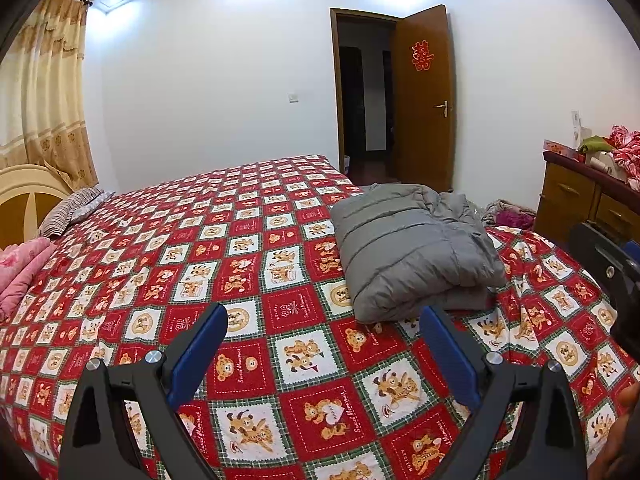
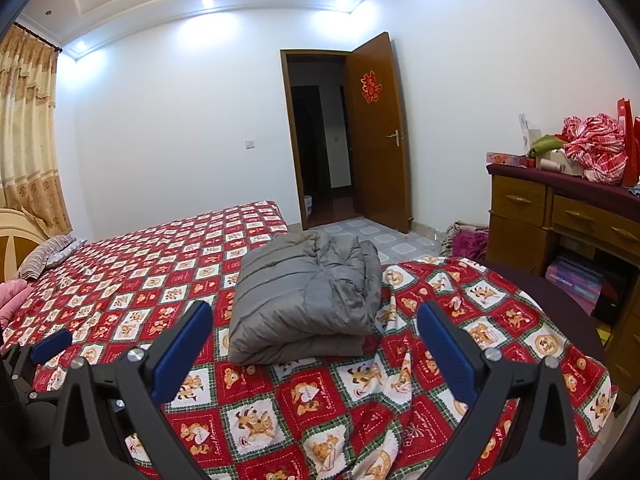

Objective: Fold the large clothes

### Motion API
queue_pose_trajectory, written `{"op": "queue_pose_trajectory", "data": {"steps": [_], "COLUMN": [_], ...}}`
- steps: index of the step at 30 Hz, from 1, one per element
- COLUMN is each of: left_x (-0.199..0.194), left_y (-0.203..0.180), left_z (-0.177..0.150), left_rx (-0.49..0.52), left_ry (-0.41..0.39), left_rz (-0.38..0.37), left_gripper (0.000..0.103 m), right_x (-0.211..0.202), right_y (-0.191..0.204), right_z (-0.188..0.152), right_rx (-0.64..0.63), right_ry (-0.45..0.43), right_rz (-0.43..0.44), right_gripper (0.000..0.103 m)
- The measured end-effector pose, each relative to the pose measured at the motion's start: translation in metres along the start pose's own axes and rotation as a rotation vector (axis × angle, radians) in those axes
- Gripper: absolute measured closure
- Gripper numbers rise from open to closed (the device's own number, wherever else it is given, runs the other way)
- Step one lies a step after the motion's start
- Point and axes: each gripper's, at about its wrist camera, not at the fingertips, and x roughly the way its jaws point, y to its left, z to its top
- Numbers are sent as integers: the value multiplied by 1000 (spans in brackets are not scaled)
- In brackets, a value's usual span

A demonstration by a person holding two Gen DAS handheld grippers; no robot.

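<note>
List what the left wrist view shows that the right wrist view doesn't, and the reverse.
Only the left wrist view: the left gripper with both fingers wide apart.

Only the right wrist view: the right gripper wide open, the tiled floor and stored boxes under the dresser.

Both: the folded grey jacket on the bear-print bedspread, the open door and the dresser.

A plain grey quilted puffer jacket lies on a bedspread of red and white squares with green plaid borders and tan cartoon bears. The fingers have blue pads on black frames. At 9 o'clock hangs a cream-and-gold curtain; at 3 o'clock, red-and-white checked cloth tops a brown wooden desk.
</note>
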Motion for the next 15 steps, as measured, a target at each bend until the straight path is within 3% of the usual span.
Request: {"op": "queue_pose_trajectory", "data": {"steps": [8, 15], "left_x": [4, 17], "left_y": [3, 13], "left_z": [1, 0], "left_rx": [-20, -44], "left_ry": [-19, 13], "left_rz": [21, 9], "left_gripper": [6, 6], "right_x": [0, 2], "right_y": [1, 2], "right_z": [-1, -4], "right_rx": [6, 11], "right_ry": [0, 12], "right_rz": [-6, -7], "right_gripper": [0, 0]}}
